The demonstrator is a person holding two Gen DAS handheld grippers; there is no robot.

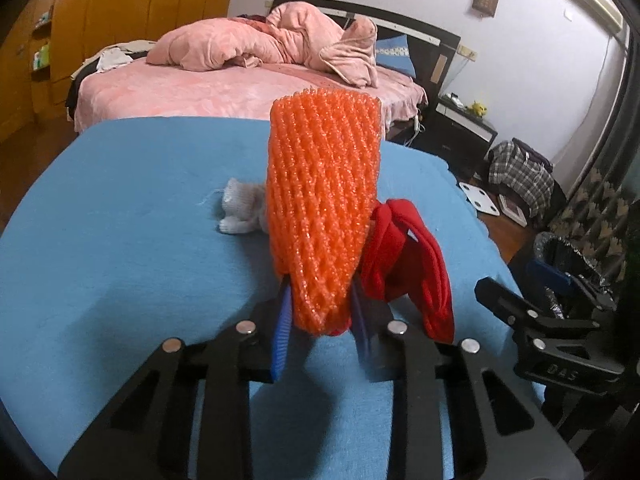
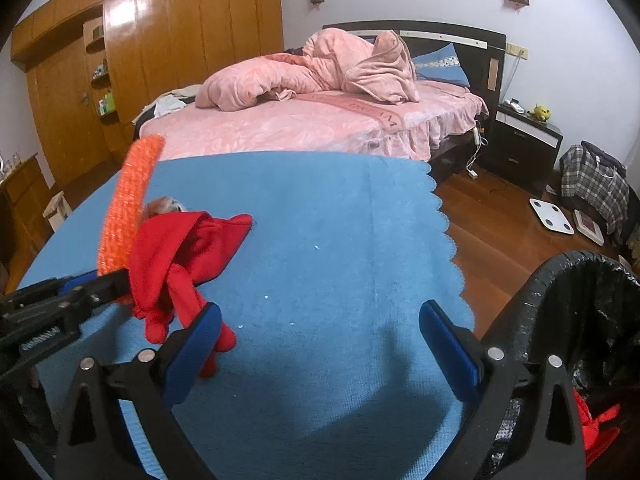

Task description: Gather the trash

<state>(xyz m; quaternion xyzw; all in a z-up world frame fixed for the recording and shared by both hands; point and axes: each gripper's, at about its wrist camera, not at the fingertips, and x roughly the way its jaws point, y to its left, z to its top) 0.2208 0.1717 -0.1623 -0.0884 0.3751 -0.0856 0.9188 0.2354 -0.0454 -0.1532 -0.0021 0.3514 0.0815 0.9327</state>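
Orange foam net sleeve (image 1: pixel 322 216): pinched at its lower end between the blue pads of the left gripper (image 1: pixel 320 328), with the rest standing upright above the jaws, over the blue cloth (image 1: pixel 140 220) that covers the table. In the right wrist view the same sleeve is seen edge-on as a narrow orange band at the left. Jaws of the left gripper are drawn in close on the sleeve.

Right gripper (image 2: pixel 320 344): held over the blue cloth near its scalloped edge, jaws spread wide, nothing between the blue pads. Whether the cloth is touched cannot be told.

Red fabric item (image 2: pixel 184 264): lying crumpled on the blue cloth just beside the sleeve, with dangling ends reaching toward the right gripper's left finger. What kind of item it is cannot be told.

Bin with black liner (image 2: pixel 560 288): placed at the table's right edge, close beside the right gripper; something red is visible low in it.

Small white knitted object (image 1: pixel 242 212): lying on the cloth behind the sleeve and partly hidden by it.

Wooden floor (image 2: pixel 500 216): a white square scale and a plaid bag are seen on it, beyond the table.

Bed (image 2: pixel 320 128): pink cover, heaped pink quilt, dark headboard, black nightstand at its side.

Wooden wardrobe (image 2: pixel 160 40): set against the far wall.
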